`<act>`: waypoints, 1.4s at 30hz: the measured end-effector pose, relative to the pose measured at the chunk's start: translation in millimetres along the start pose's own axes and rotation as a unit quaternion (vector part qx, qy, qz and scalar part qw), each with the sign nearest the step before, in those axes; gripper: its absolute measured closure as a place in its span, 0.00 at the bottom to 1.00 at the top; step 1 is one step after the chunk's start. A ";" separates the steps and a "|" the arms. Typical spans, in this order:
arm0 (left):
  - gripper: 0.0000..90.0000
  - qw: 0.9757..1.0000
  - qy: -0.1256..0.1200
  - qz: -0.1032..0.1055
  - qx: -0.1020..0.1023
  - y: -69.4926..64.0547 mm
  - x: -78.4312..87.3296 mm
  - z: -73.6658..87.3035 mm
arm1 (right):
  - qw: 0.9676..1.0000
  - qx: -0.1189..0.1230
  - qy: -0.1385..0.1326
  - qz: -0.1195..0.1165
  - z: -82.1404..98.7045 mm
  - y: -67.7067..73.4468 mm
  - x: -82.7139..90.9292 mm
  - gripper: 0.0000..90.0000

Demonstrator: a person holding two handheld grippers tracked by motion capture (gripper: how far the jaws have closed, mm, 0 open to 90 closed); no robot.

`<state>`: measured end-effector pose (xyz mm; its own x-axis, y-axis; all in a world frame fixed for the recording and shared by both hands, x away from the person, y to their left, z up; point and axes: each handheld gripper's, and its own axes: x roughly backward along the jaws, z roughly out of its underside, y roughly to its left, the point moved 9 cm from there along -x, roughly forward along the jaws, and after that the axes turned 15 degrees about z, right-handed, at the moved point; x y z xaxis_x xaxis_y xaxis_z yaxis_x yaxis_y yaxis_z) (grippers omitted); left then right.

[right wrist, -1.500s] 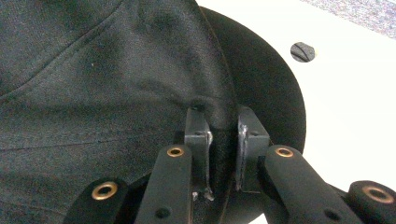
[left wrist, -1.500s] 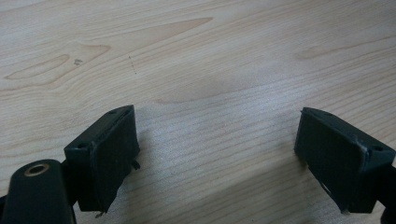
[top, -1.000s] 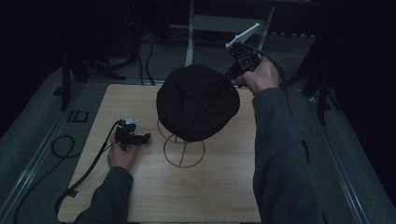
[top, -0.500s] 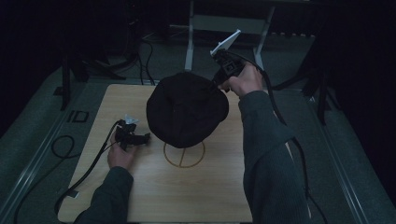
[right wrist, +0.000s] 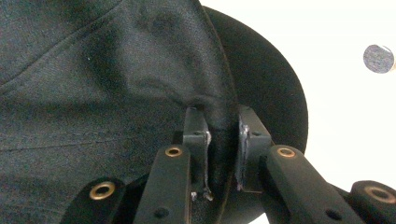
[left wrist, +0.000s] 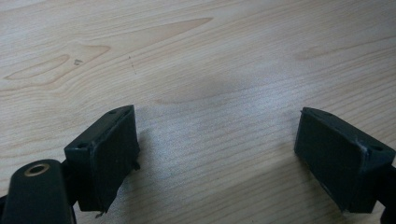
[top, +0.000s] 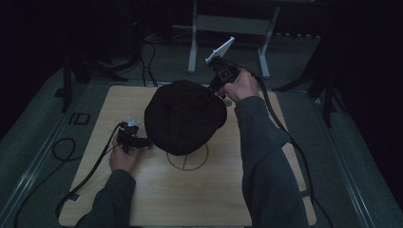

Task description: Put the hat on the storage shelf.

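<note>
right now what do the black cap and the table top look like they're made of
Cap: seemingly woven cloth, matte black; fine weave, a stitched seam and soft creases show where the right gripper pinches its edge.
Table top: pale wood or wood-look laminate with a smooth, slightly glossy finish; grain lines and knot shapes show, but solid wood or veneer cannot be told.

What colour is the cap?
Black cap, pinched by the right gripper; clearest in the right gripper view.
</note>
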<state>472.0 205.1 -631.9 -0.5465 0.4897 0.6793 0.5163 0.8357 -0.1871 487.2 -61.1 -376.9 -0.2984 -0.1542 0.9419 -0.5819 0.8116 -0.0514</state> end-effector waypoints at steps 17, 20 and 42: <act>0.14 1.000 0.001 0.000 -0.001 0.0 0.2 0.1 | 1.000 0.004 0.010 0.005 1.2 2.2 -8.7 0.85; 0.14 1.000 0.001 0.000 0.000 0.0 0.2 0.1 | 1.000 0.003 0.011 0.005 1.7 1.9 -9.7 0.85; 0.15 1.000 0.003 0.000 -0.001 -0.1 0.4 0.3 | 1.000 -0.010 0.003 0.012 3.0 -6.3 -22.5 0.77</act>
<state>471.5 205.3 -631.8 -0.5427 0.4890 0.6828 0.5187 0.8346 -0.1855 495.3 -64.4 -398.7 -0.3072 -0.1312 0.9426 -0.5593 0.8262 -0.0673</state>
